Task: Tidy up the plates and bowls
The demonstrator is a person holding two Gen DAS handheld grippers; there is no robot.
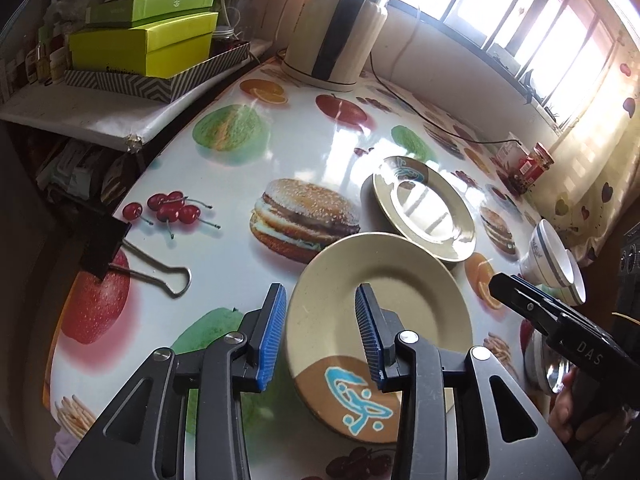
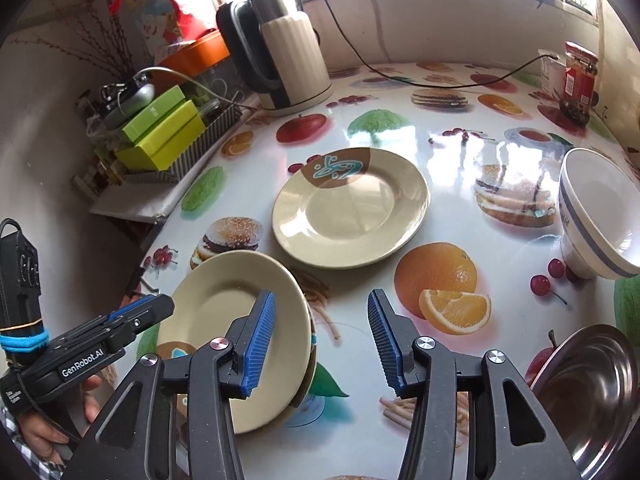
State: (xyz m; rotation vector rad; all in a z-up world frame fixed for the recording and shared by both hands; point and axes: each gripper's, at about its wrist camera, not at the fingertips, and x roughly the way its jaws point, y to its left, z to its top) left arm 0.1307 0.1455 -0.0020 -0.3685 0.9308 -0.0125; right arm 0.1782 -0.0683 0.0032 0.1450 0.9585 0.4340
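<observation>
With both grippers' jaws spread and empty, left gripper (image 1: pixel 320 320) over the near plate (image 1: pixel 380 312) by the far plate (image 1: pixel 426 208), lift yours level, then stack it squarely.

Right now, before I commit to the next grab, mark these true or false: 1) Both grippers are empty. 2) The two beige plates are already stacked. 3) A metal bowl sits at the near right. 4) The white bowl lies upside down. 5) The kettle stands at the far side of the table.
1) True: the left gripper and the right gripper stand open with nothing clamped.
2) False: the near plate and the far plate lie side by side, apart or barely overlapping.
3) True: the metal bowl is there.
4) False: the white bowl is tipped with its opening showing.
5) True: the kettle stands there.
</observation>
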